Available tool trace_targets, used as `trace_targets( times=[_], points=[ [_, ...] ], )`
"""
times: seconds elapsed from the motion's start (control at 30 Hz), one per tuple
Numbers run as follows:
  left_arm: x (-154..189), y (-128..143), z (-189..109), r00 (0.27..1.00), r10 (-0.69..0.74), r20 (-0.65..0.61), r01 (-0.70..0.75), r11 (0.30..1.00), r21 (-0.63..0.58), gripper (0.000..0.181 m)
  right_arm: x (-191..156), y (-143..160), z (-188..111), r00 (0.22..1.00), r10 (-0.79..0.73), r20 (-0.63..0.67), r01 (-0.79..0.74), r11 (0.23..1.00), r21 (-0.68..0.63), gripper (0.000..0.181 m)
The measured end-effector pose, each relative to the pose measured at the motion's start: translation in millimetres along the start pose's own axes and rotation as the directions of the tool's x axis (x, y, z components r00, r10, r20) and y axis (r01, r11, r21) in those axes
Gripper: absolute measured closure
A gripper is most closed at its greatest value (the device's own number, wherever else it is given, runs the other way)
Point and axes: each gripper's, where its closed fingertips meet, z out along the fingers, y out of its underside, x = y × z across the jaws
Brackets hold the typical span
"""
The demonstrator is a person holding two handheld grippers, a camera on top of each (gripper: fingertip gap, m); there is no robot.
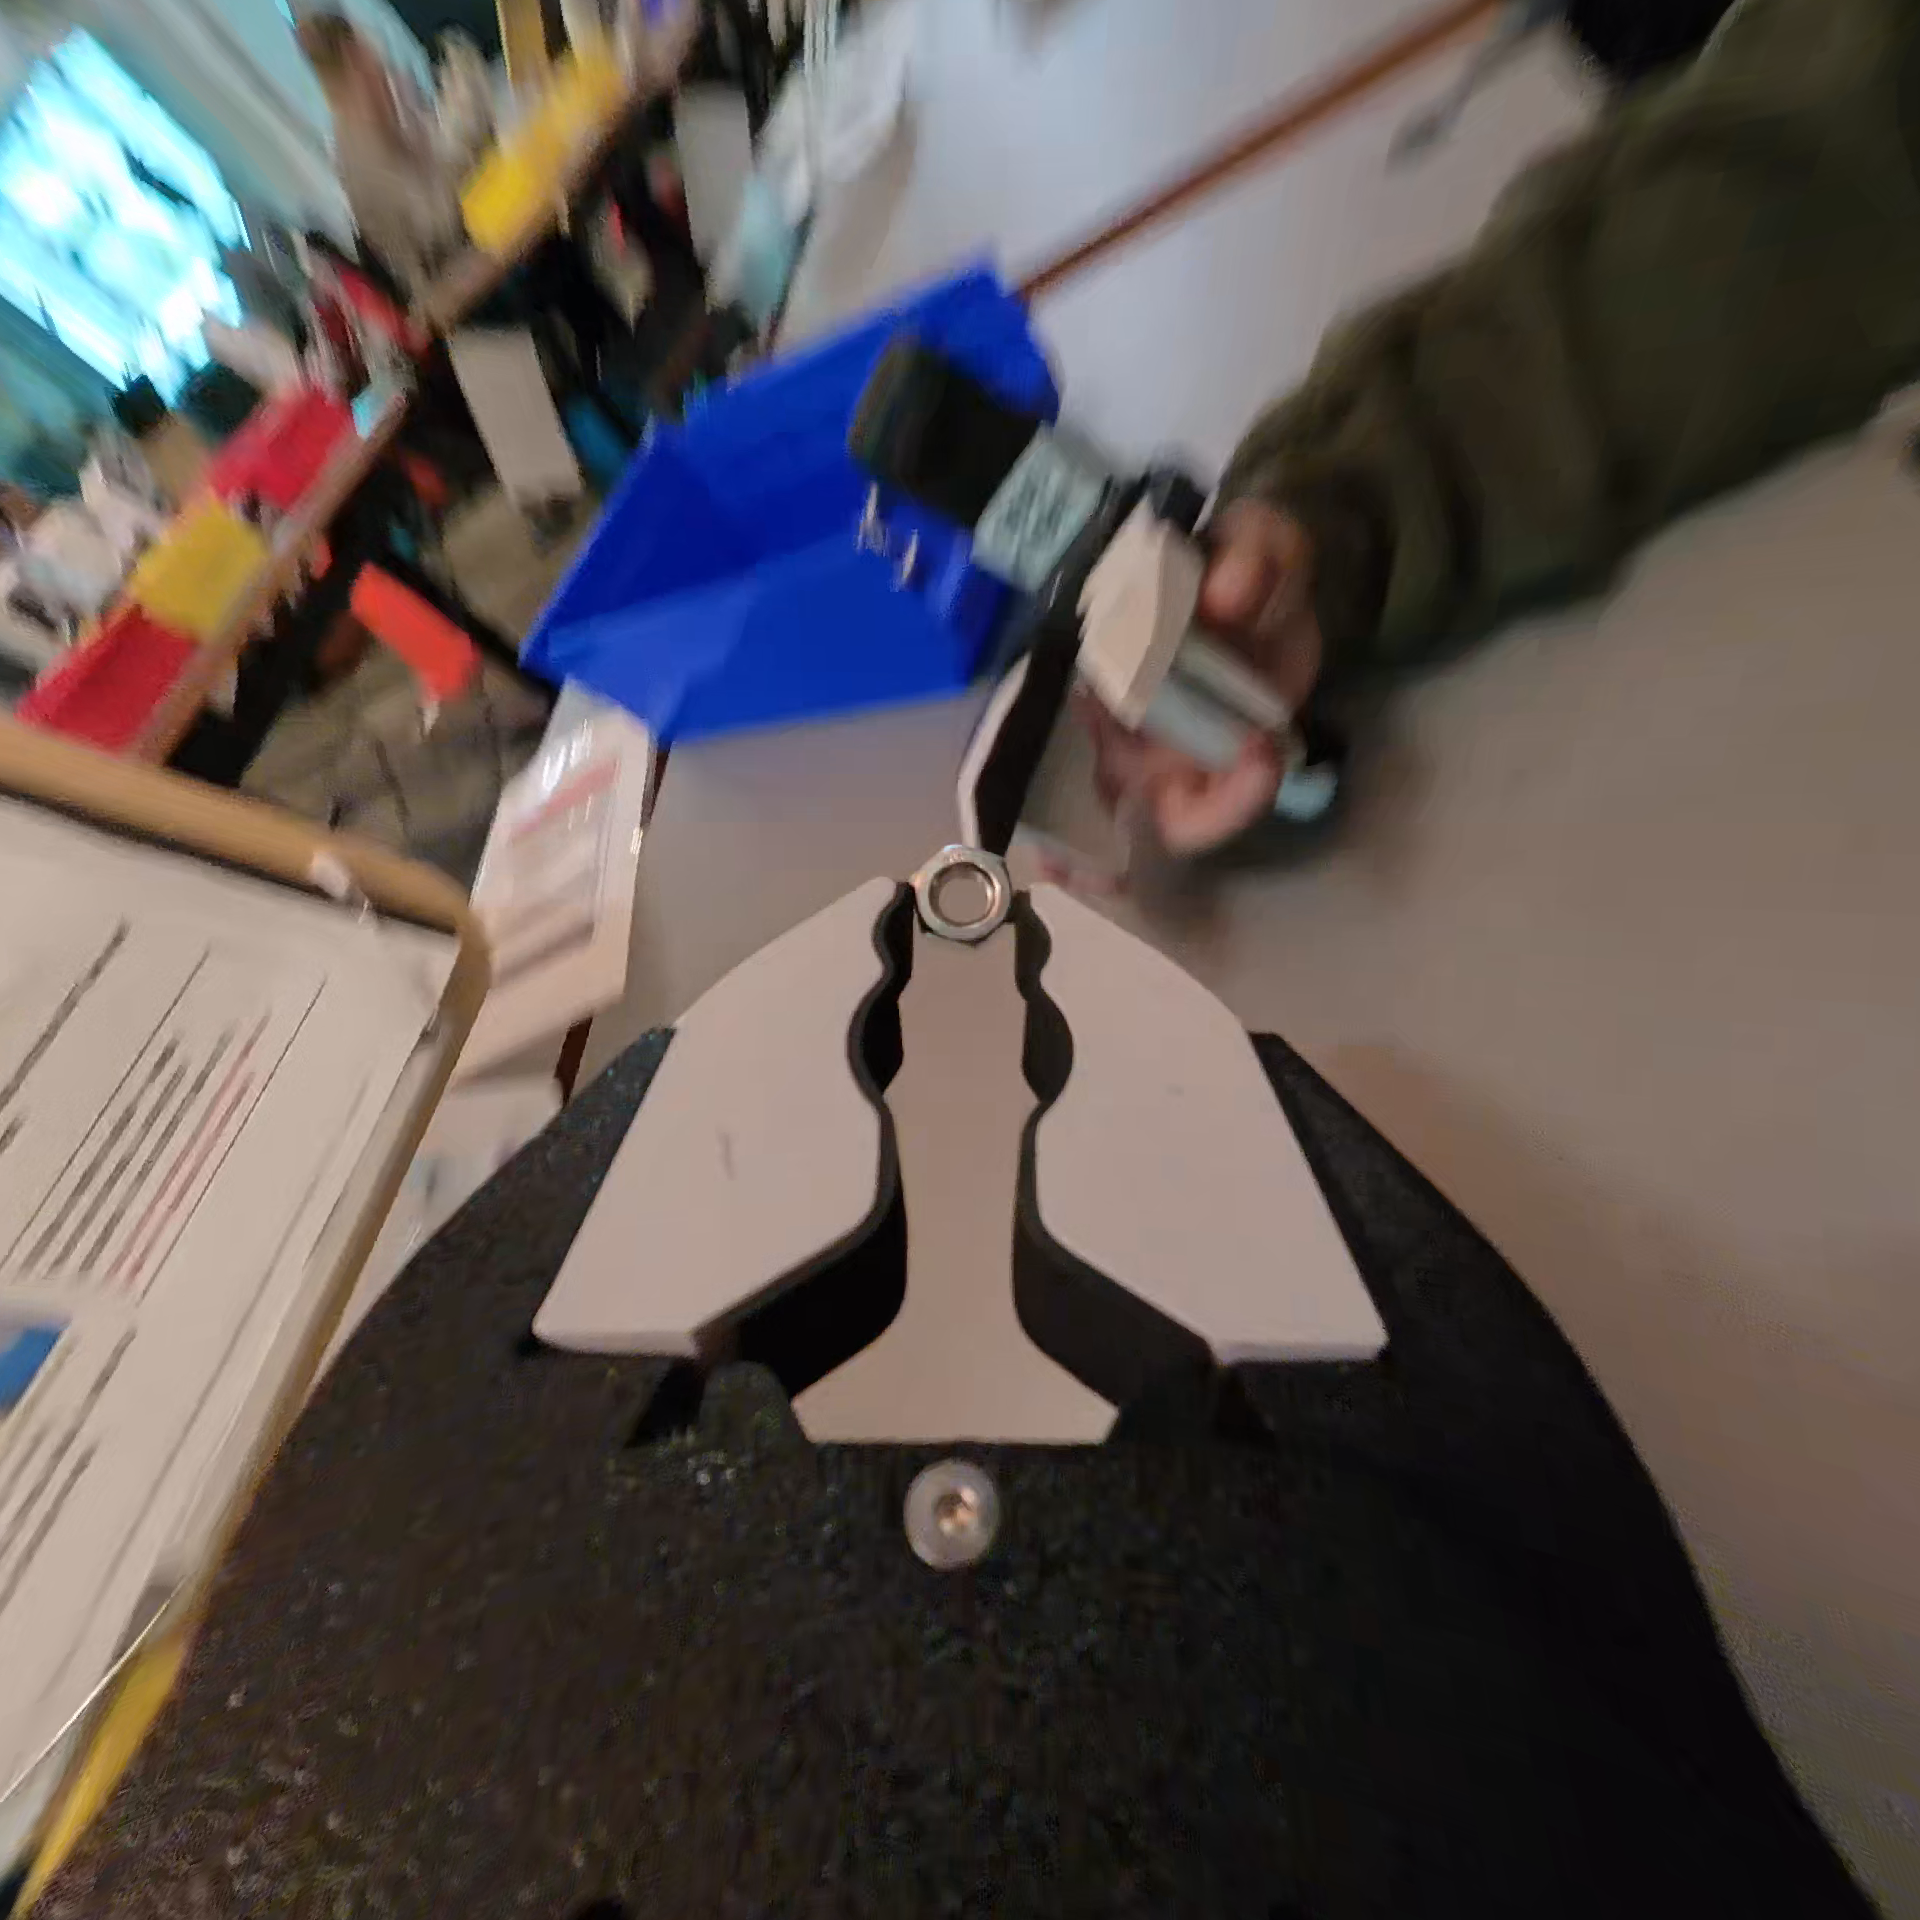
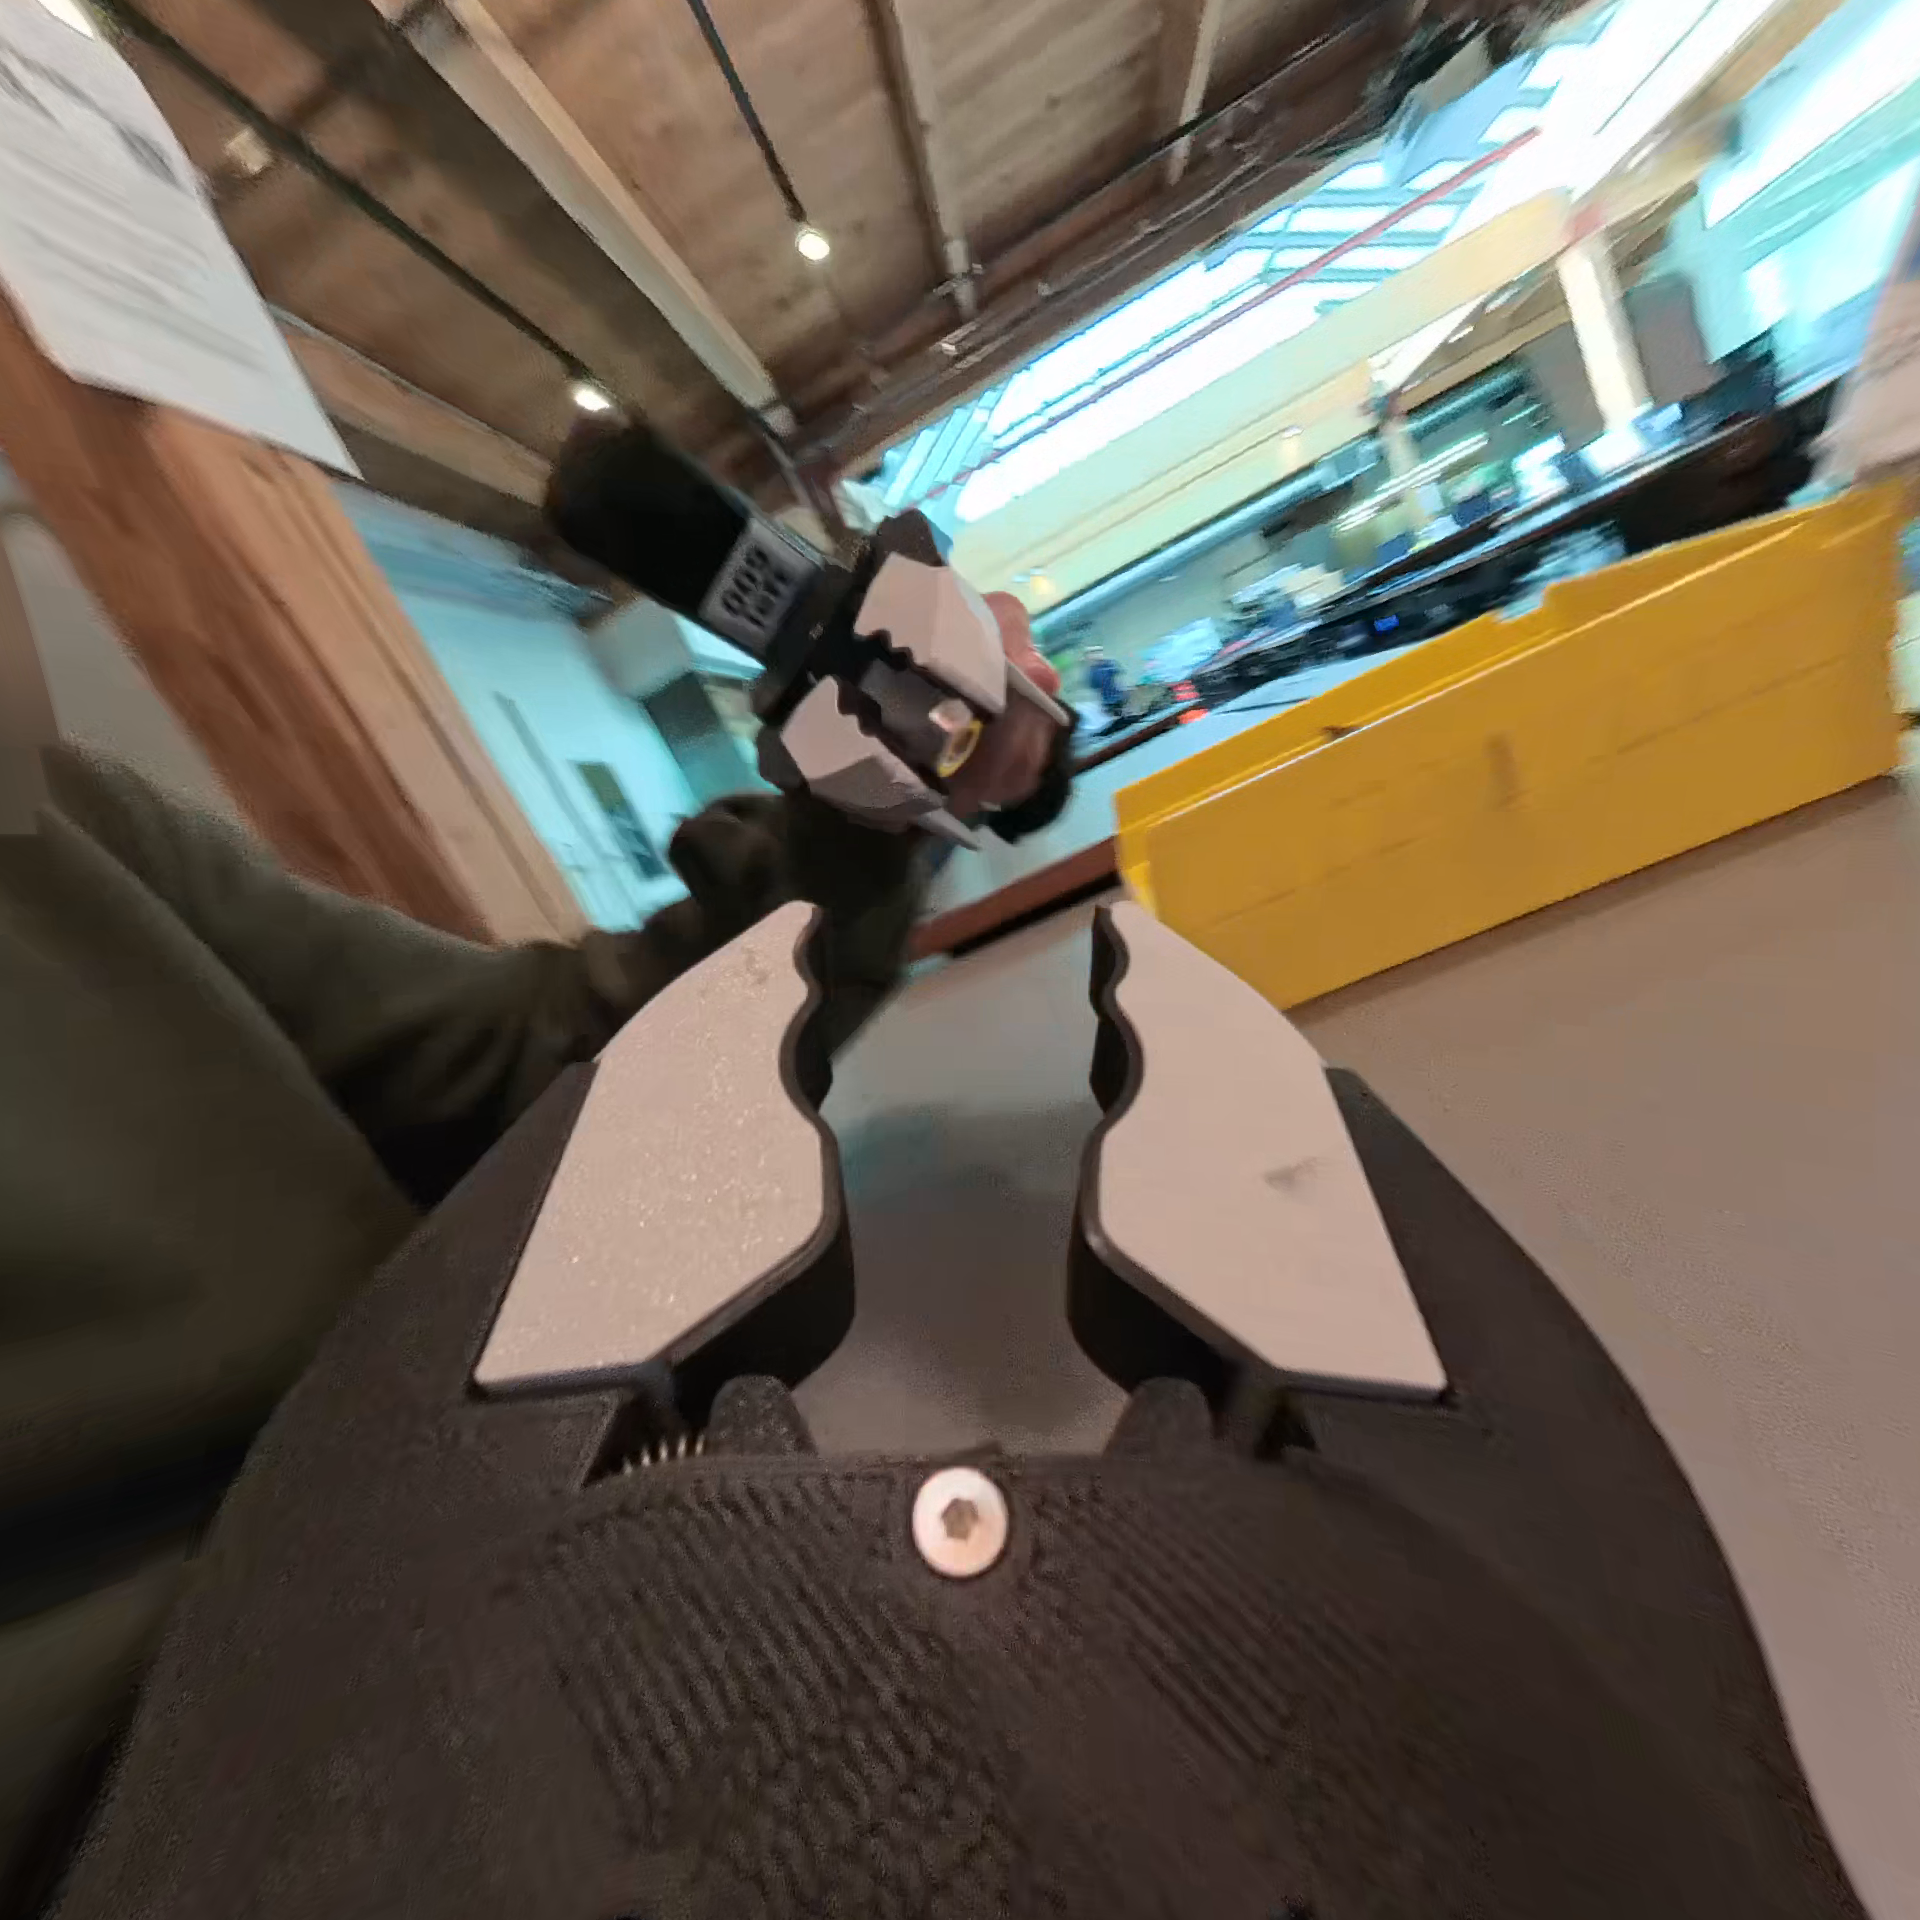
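Left wrist view: left gripper (image 1: 958, 909) pinches a steel hex nut (image 1: 958, 896) at its fingertips, hole facing the camera, above the grey table (image 1: 1558, 1039). Right gripper (image 2: 954, 940) hangs wide, empty, near a yellow bin (image 2: 1507, 769).

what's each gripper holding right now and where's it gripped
The left gripper pinches a small hex nut by its sides, at the fingertips. The right gripper is open and holds nothing.
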Motion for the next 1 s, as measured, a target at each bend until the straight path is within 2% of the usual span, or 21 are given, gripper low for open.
trace_targets(
  times=[0.03,0.13,0.2,0.27,0.6,0.9,1.0],
  points=[
    [3.3,-12.2,7.5,1.000,-0.016,-0.004,0.016,0.995,0.096,0.163,-3.7,-0.3,-0.3,0.995,0.082,0.053,-0.083,0.996,0.013,0.133],
    [5.0,-30.3,26.8,0.999,-0.050,-0.001,0.049,0.963,0.266,0.163,-14.9,-14.1,-3.6,0.919,0.312,0.241,-0.341,0.936,0.088,0.140],
    [6.5,-34.4,37.9,0.998,-0.062,-0.010,0.063,0.947,0.314,0.163,-18.3,-24.5,-7.6,0.859,0.385,0.336,-0.449,0.883,0.137,0.149],
    [6.8,-35.2,46.3,0.997,-0.074,-0.016,0.075,0.939,0.335,0.163,-19.9,-28.7,-9.4,0.826,0.416,0.379,-0.499,0.853,0.153,0.153],
    [10.7,-32.5,58.1,0.994,-0.102,-0.048,0.112,0.922,0.371,0.163,-25.5,-28.9,-8.1,0.809,0.424,0.407,-0.513,0.847,0.139,0.164],
    [12.0,-32.4,60.1,0.993,-0.102,-0.067,0.120,0.913,0.390,0.163,-27.2,-27.9,-7.6,0.762,0.470,0.446,-0.570,0.814,0.116,0.164],
    [12.3,-30.6,60.2,0.991,-0.117,-0.067,0.134,0.914,0.382,0.163,-26.4,-26.7,-6.9,0.782,0.447,0.435,-0.539,0.835,0.110,0.164]
  ],
)
